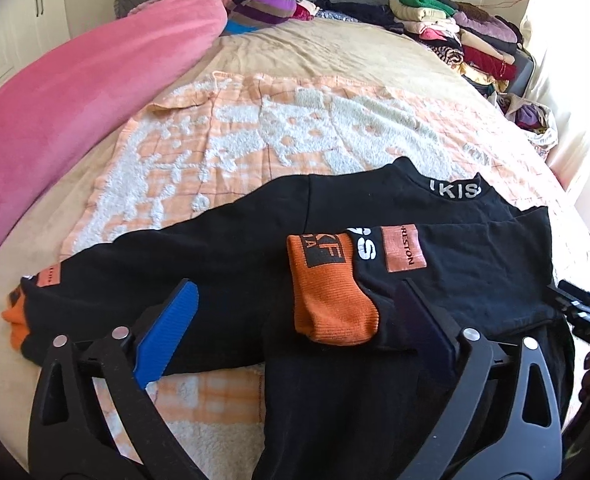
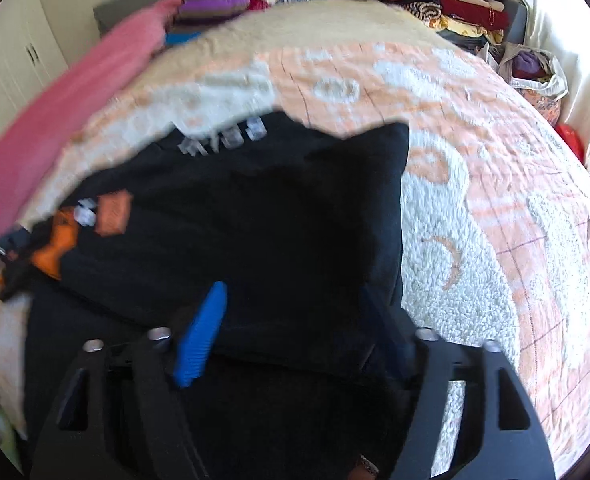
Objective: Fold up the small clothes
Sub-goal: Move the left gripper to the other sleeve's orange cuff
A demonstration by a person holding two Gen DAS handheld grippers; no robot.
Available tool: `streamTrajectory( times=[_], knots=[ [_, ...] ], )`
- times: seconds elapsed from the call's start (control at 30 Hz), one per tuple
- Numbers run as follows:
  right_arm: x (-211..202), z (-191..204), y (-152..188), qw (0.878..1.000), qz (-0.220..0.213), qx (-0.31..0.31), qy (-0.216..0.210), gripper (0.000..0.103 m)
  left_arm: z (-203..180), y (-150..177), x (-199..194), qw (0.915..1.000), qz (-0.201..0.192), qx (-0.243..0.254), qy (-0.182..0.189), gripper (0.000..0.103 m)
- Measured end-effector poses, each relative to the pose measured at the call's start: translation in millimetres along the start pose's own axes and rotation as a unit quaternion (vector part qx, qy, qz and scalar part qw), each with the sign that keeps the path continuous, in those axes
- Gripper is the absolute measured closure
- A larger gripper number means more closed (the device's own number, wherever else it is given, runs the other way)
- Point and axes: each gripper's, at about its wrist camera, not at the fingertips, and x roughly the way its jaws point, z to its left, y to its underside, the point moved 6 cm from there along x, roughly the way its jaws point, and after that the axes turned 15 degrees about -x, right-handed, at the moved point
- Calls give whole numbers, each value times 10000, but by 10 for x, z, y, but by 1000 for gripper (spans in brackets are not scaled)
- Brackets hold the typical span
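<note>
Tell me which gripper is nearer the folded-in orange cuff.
Left. The left gripper straddles the orange cuff, jaws open. The right gripper sits over the sweater's far side, the cuff well off.

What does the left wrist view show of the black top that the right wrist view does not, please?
Only the left wrist view shows the left gripper, open over the orange cuff, and the far sleeve. Only the right wrist view shows the open right gripper and the top's right edge against the towel. Both show the black top and the collar lettering.
</note>
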Motion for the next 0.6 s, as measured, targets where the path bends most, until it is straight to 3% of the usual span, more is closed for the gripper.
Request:
streamTrajectory(
  times=[0.07, 0.13, 0.4, 0.6],
  knots=[
    [-174, 15, -82, 9997, -231, -20, -77, 24, 23, -22, -59, 10000, -45, -63, 13, 10],
    [-360, 47, -178, 9986, -501, -34, -155, 13, 54, -49, -131, 9999, -117, -111, -14, 10],
    [-1076, 279, -564, 9898, -1343, -387, -278, 8, 242, -97, -389, 9991, -300, -286, -107, 10],
    [-1317, 520, -736, 9844, -1587, -628, -438, 8, 532, -115, -575, 9973, -444, -513, -276, 10]
  ],
)
